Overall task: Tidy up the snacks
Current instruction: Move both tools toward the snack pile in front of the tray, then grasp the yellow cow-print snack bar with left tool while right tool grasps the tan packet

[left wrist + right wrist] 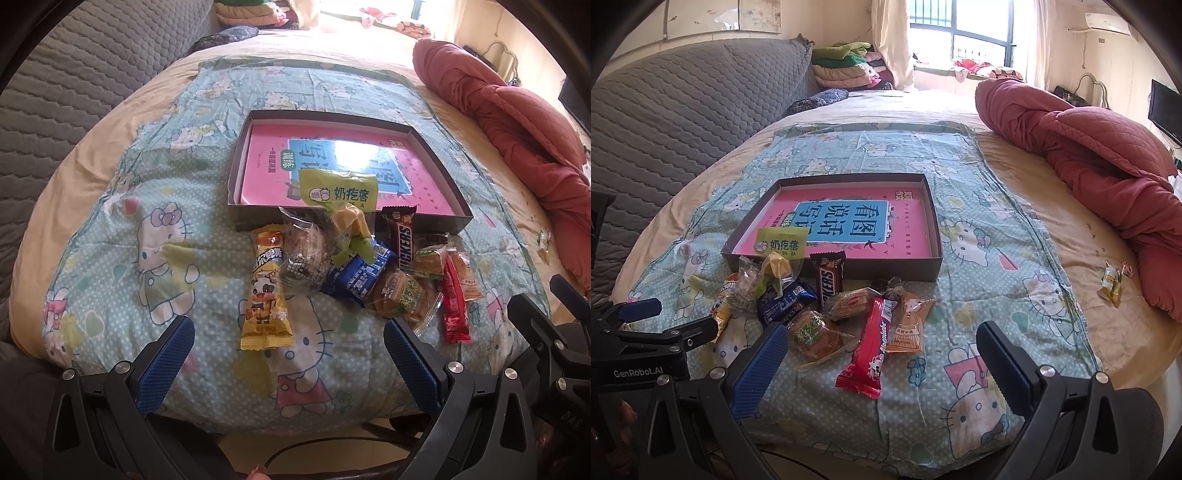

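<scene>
A pile of wrapped snacks lies on a cartoon-cat cloth in front of a shallow dark box (460, 218) (932, 218) holding a pink book. A green packet (338, 192) (781, 242) leans on the box's front wall. Beside it are a Snickers bar (402, 240) (827, 277), a yellow cow-print stick (264, 295), a blue packet (356, 275) (783, 299), a green-labelled biscuit pack (404, 299) (816, 332), a red stick (454, 306) (870, 347) and an orange packet (910, 321). My left gripper (288, 360) is open before the yellow stick. My right gripper (882, 373) is open over the red stick's near end.
A rolled red quilt (1108, 147) lies at the right of the bed. A small stray snack (1112, 284) sits on the beige sheet near it. A grey quilted headboard (683, 107) runs along the left. Folded bedding is stacked by the window at the back.
</scene>
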